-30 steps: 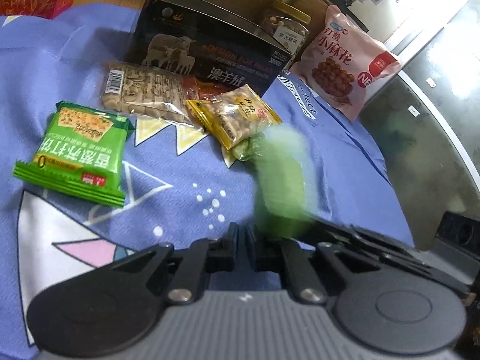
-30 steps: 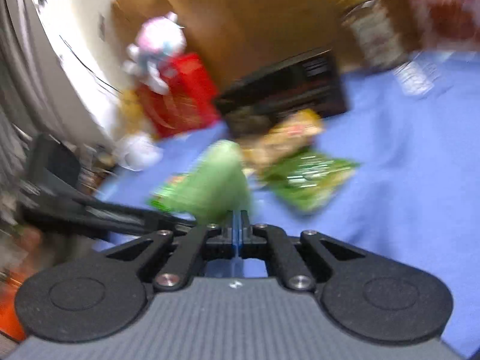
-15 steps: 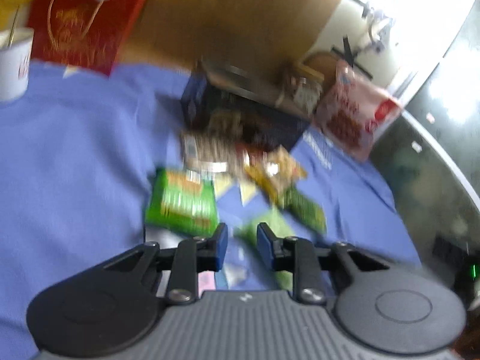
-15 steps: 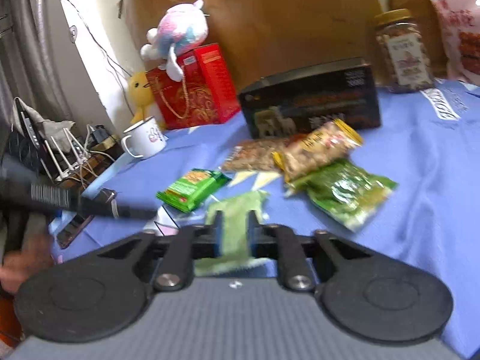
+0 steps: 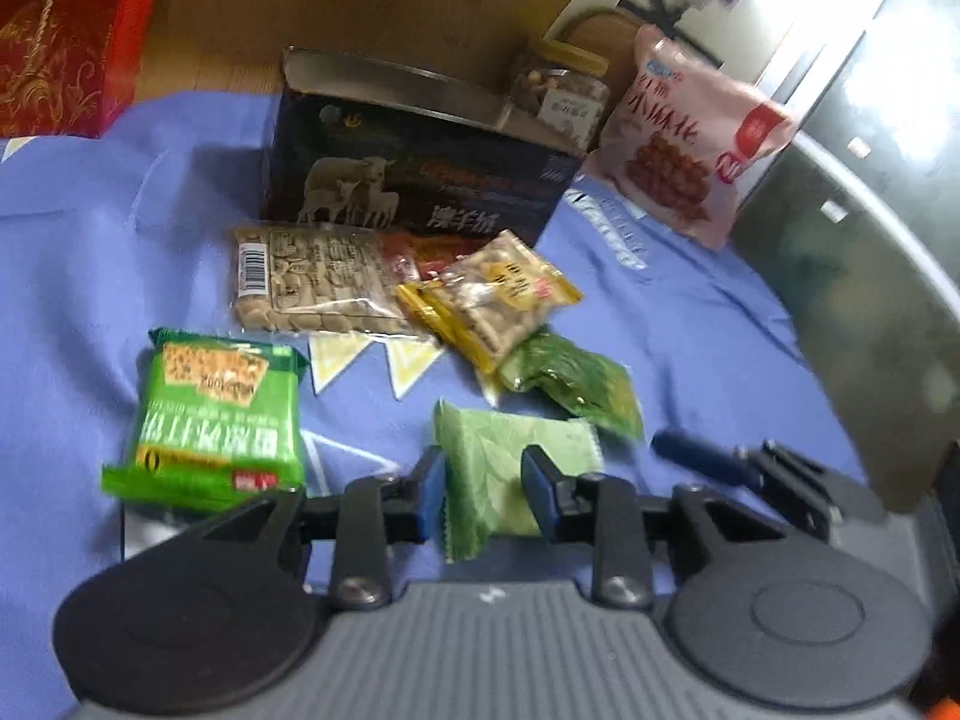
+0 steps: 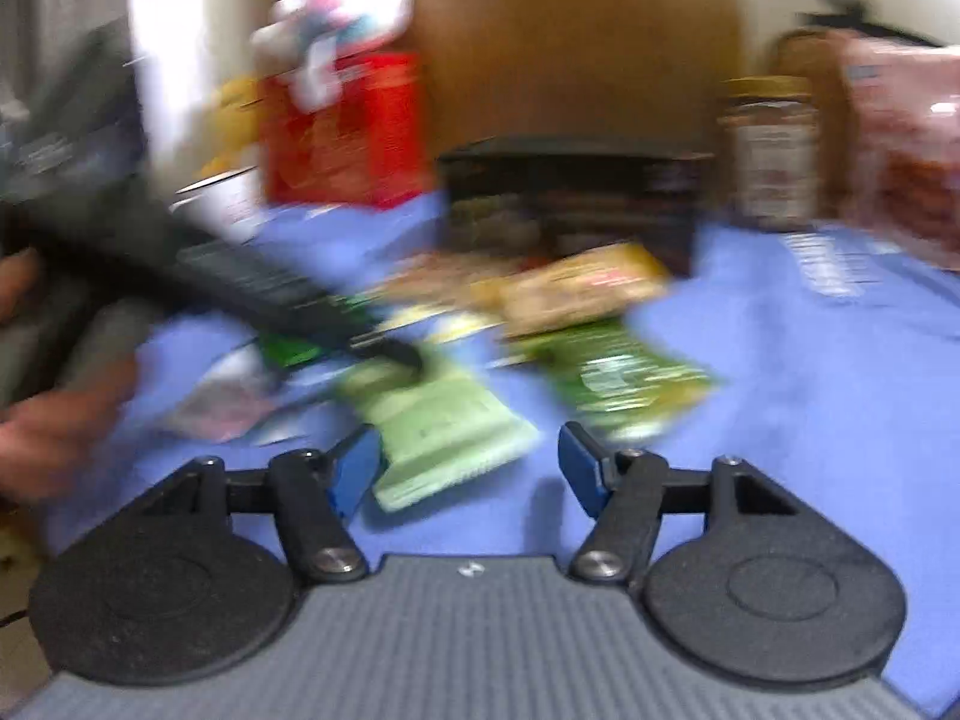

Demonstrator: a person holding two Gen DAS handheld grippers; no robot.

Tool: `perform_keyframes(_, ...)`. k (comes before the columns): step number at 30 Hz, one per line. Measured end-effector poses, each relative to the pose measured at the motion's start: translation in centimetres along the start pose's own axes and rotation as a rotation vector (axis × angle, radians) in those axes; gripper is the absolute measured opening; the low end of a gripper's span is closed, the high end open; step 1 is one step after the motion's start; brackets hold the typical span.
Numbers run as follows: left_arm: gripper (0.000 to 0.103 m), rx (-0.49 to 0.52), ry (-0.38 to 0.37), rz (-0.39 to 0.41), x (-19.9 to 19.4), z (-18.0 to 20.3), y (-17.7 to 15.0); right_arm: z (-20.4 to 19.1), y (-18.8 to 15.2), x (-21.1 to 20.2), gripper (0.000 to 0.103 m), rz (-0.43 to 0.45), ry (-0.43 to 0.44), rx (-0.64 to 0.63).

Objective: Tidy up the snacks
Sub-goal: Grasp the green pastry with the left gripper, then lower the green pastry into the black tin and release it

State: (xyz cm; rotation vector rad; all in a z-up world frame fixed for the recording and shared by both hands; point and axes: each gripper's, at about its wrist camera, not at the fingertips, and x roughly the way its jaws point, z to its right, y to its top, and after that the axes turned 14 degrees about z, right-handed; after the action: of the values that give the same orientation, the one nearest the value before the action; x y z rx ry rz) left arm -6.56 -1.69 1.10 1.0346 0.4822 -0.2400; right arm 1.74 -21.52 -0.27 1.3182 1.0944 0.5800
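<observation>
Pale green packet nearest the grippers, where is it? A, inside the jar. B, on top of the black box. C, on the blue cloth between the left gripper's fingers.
C: the pale green packet lies on the blue cloth, between the fingers of the left gripper, whose jaws are opening.

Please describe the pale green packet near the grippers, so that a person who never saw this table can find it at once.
Start at the big dark box with sheep printed on it, standing on the blue cloth. Come toward the camera past the snack bags to the pale green flat packet, nearest the left gripper. Unlike its bright, glossy green neighbours, it is matte, with zigzag-cut ends.
</observation>
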Motion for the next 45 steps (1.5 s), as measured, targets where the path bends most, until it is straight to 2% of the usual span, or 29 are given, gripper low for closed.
perform_keyframes(2,0.030,-0.018,-0.014,0.032,-1.1,0.1,0.1,1.4,0.4,-0.7,0.068,0.038,-0.066,0.015)
perform_keyframes(6,0.034,-0.024,0.009,0.050,-1.3,0.1,1.0,3.1,0.7,-1.5,0.068,0.065,-0.043,0.088)
perform_keyframes(11,0.032,-0.012,0.039,-0.047,1.0,0.3,-0.2,1.7,0.1,-1.1,0.067,0.029,0.054,0.052)
perform_keyframes(14,0.030,-0.001,0.028,-0.034,1.2,0.8,-0.6,0.2,-1.0,0.8,0.044,-0.046,0.099,-0.003)
perform_keyframes(15,0.030,-0.004,0.026,-0.024,1.1,0.9,-0.1,-0.3,-1.1,1.0,0.037,-0.030,0.100,-0.040)
perform_keyframes(16,0.029,-0.005,0.014,-0.011,0.8,1.0,0.6,-0.7,-0.8,1.4,0.035,-0.037,0.106,-0.075)
perform_keyframes(17,0.028,0.009,0.020,0.013,0.4,1.2,1.7,-1.1,-0.4,1.9,0.026,-0.048,0.107,-0.094)
perform_keyframes(21,0.027,0.052,0.017,0.125,-0.7,2.1,6.9,-0.3,3.4,3.2,0.026,0.033,0.129,-0.093)
perform_keyframes(25,0.027,0.092,0.042,0.212,1.3,2.5,12.5,1.5,8.5,6.0,0.026,0.131,0.121,-0.098)
perform_keyframes(27,0.036,0.123,0.080,0.230,3.8,2.3,14.7,2.3,10.7,8.4,0.027,0.147,0.096,-0.124)
perform_keyframes(28,0.048,0.141,0.122,0.225,5.4,2.0,15.4,2.7,11.6,10.0,0.029,0.139,0.086,-0.138)
perform_keyframes(30,0.041,0.143,0.244,0.179,7.6,0.9,15.7,3.7,12.2,12.6,0.031,0.116,0.038,-0.170)
perform_keyframes(31,0.040,0.125,0.254,0.161,7.8,0.3,15.5,4.3,12.1,13.5,0.031,0.101,-0.005,-0.183)
perform_keyframes(32,0.040,0.098,0.214,0.176,7.1,-0.3,15.1,5.0,11.9,13.8,0.031,0.086,-0.036,-0.179)
perform_keyframes(33,0.040,0.065,0.174,0.198,6.0,-0.9,14.5,6.0,11.6,13.2,0.031,0.084,-0.040,-0.137)
perform_keyframes(35,0.040,0.020,0.141,0.207,4.3,-1.6,13.0,8.3,10.5,10.8,0.031,0.102,0.009,-0.006)
perform_keyframes(38,0.040,-0.033,0.093,0.141,3.6,-1.7,10.2,11.5,8.2,8.7,0.031,0.057,0.043,0.172)
perform_keyframes(41,0.043,-0.104,0.056,0.048,4.4,-1.3,7.3,13.6,6.4,9.6,0.033,-0.022,0.027,0.325)
perform_keyframes(42,0.044,-0.121,0.054,0.023,4.8,-1.2,6.4,14.0,6.0,10.0,0.033,-0.036,0.030,0.363)
perform_keyframes(44,0.053,-0.152,0.079,-0.010,5.6,-1.5,5.2,13.9,5.3,10.6,0.033,-0.065,0.058,0.436)
perform_keyframes(45,0.054,-0.174,0.084,-0.024,6.2,-1.7,4.6,13.9,5.0,11.1,0.033,-0.082,0.075,0.469)
